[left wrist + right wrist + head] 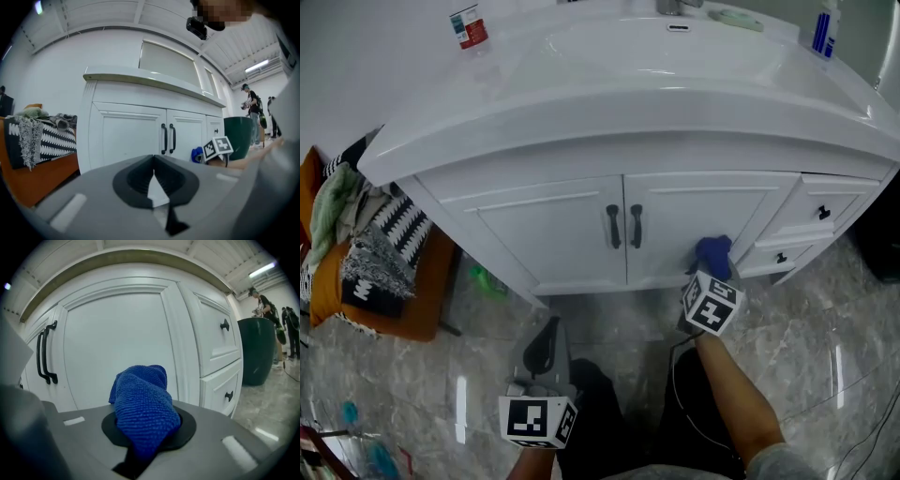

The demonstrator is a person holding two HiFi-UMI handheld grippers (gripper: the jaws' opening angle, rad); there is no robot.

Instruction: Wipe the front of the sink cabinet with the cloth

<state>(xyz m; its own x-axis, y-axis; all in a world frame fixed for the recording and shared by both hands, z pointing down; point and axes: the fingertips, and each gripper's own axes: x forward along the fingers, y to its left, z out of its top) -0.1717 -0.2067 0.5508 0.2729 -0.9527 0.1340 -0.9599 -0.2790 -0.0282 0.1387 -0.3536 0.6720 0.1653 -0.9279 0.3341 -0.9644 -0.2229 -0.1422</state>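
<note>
at the far left a pile of clothes [370, 234] stands just beside the left edge of the sink cabinet [553, 239], with a narrow strip of floor [487, 319] between them. the left gripper [547, 328] hangs low over the floor in front of the left door, well apart from it; in the left gripper view its jaws are closed on each other at the tips with nothing between them [153, 161]. the two black handles [625, 226] sit side by side where the doors meet at the cabinet's middle. right of them, the right gripper [712, 274] is up at the lower right corner of the right door, its jaws clamped on the blue cloth [143, 408], which bunches out of the jaws toward the panel. whether the cloth presses on the door cannot be told. the cloth [713, 251] lies near the stile that divides the door from the drawers [820, 213] at the cabinet's right edge. the countertop edge [675, 103] overhangs the whole front. a dark green bin [259, 350] stands beyond the right corner, with bare floor before it.
</note>
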